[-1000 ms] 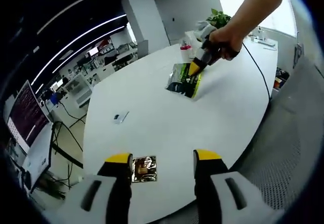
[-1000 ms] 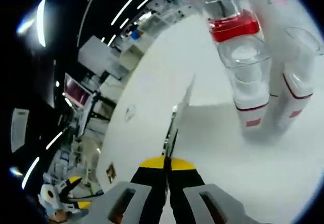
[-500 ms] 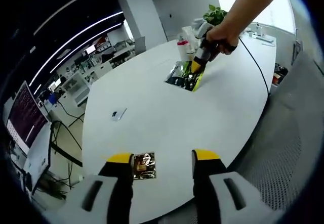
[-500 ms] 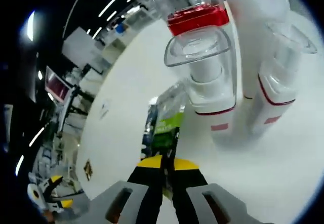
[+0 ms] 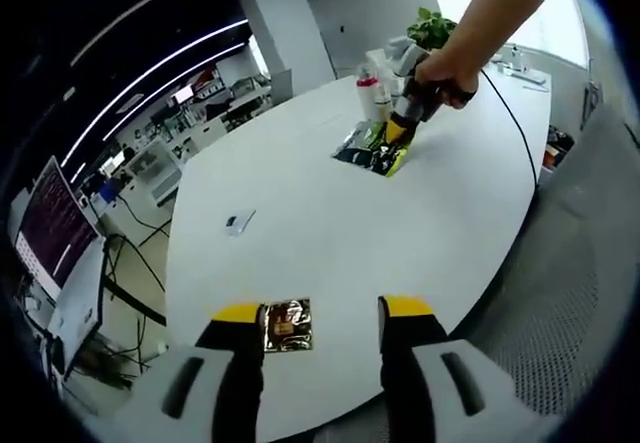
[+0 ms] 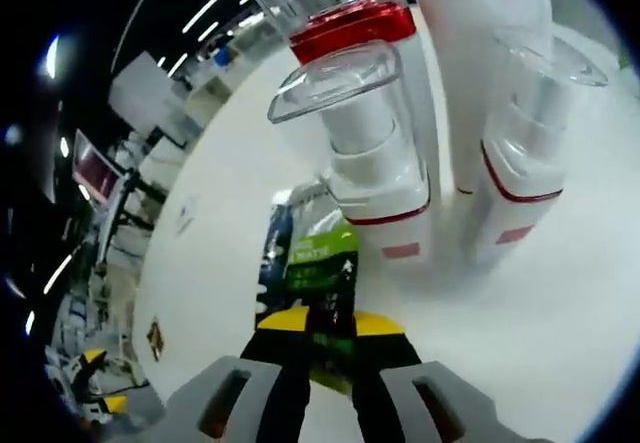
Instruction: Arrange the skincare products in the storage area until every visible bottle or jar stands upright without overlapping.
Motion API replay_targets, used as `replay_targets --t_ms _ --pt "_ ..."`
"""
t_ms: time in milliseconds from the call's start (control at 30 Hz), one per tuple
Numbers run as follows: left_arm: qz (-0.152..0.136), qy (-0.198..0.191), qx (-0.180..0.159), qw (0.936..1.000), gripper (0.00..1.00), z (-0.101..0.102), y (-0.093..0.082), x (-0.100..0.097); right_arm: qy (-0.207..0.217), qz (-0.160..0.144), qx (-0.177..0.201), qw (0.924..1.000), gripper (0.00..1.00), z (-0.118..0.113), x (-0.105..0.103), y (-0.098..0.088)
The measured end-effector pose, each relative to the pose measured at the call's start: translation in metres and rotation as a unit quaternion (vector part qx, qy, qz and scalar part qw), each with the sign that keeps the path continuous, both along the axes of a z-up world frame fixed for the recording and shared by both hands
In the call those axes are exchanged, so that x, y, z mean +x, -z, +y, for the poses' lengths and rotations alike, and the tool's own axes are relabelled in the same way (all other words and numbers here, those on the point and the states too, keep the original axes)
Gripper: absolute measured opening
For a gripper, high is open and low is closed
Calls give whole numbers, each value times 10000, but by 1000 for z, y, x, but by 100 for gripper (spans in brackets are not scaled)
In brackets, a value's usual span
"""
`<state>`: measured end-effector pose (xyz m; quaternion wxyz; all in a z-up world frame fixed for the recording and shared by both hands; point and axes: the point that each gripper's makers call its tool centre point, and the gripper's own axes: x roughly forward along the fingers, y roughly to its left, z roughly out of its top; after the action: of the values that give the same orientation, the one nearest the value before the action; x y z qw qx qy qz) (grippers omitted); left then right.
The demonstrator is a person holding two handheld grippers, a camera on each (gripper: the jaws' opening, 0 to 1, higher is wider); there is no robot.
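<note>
Several white skincare bottles stand upright close in front of my right gripper (image 6: 330,323): one with a clear cap and red band (image 6: 375,163), a similar one (image 6: 525,153) to its right, and a red-collared one (image 6: 350,18) behind. A green and black sachet (image 6: 315,263) lies flat on the white table (image 6: 560,333) at their foot, its near end between my right jaws, which stand slightly apart. In the left gripper view, the same bottles (image 5: 368,90) and sachet (image 5: 368,150) are far off, with the right gripper (image 5: 400,135) in a hand. My left gripper (image 5: 320,311) is open over the near edge.
A small gold sachet (image 5: 287,325) lies on the table (image 5: 320,233) beside my left jaw. A small white item (image 5: 238,223) rests at mid left. A potted plant (image 5: 430,28) and a black cable (image 5: 510,128) are at the far end. Desks and monitors stand beyond the table.
The right gripper has brought the green sachet down from upright to flat beside the bottles, and its jaws have parted a little. The left gripper has stayed still.
</note>
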<state>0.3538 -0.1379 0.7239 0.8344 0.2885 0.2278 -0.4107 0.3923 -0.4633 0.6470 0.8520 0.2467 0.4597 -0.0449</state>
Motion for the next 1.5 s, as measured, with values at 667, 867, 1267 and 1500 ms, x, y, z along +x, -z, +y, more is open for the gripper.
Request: replay_targets --t_ms 667,867,1267,1500 --pt "-36 140 -1 9999 35 -2 -1 -3 -2886 -1029 -2642 9145 21 20 29 -30" --pt "70 130 102 9998 31 0 4 -4 -3535 -488 -2882 8886 34 18 54 0" --pt "77 29 59 9999 28 3 4 -2 -2337 30 -2210 9468 37 24 77 13" --pt "64 43 69 9999 28 3 3 -3 -2496 -404 -2344 9387 38 24 83 -4"
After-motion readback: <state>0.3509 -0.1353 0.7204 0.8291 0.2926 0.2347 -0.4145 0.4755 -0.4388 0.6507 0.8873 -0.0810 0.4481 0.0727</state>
